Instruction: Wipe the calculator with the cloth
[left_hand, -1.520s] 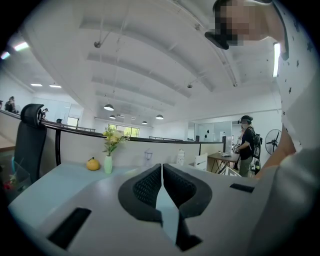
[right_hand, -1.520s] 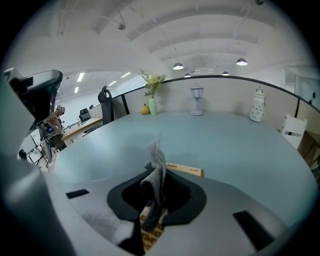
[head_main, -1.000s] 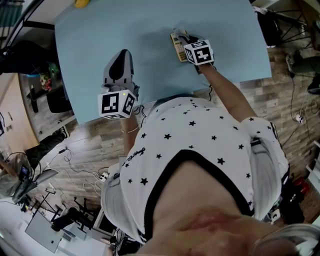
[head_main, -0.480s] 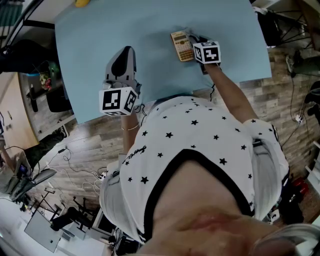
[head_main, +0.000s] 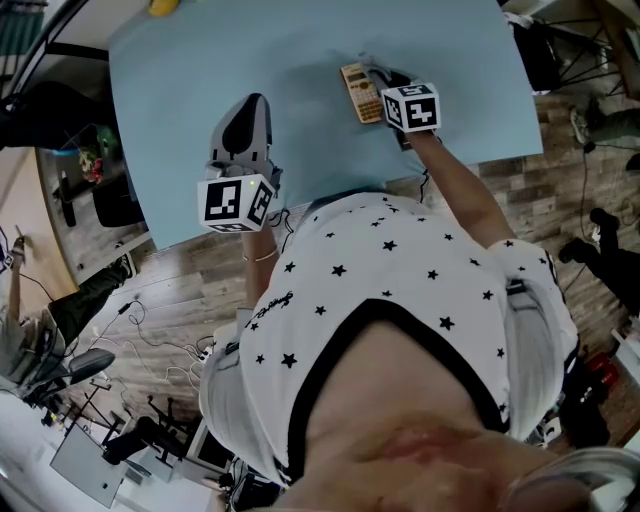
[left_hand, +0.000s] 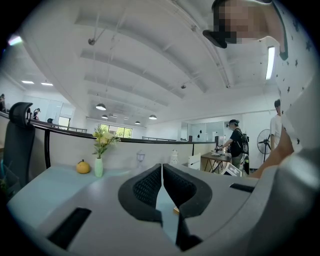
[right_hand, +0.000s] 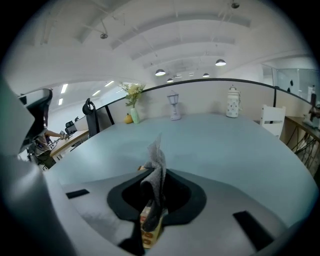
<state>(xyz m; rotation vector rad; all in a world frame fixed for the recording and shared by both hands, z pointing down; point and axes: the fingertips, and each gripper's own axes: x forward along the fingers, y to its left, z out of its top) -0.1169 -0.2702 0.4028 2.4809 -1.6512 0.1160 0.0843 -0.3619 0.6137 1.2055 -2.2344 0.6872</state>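
Observation:
A tan calculator (head_main: 360, 92) lies flat on the light blue table (head_main: 200, 70), right of centre. My right gripper (head_main: 388, 82) sits just right of it, shut on a grey cloth (head_main: 378, 70). In the right gripper view the cloth (right_hand: 156, 172) stands up pinched between the jaws, and the calculator (right_hand: 149, 227) shows below them. My left gripper (head_main: 248, 112) rests over the table's near left part, apart from the calculator. In the left gripper view that gripper (left_hand: 162, 172) is shut, jaws meeting with nothing between them.
A yellow fruit (head_main: 163, 6) sits at the table's far edge beside a vase of flowers (left_hand: 99, 165). Two white ornaments (right_hand: 173, 111) (right_hand: 232, 107) stand along the far side. The table's near edge runs just before my body. A black chair (left_hand: 17, 145) stands left.
My right gripper with the cloth has slid right, off the calculator, so more of the calculator's face shows. The left gripper has barely moved.

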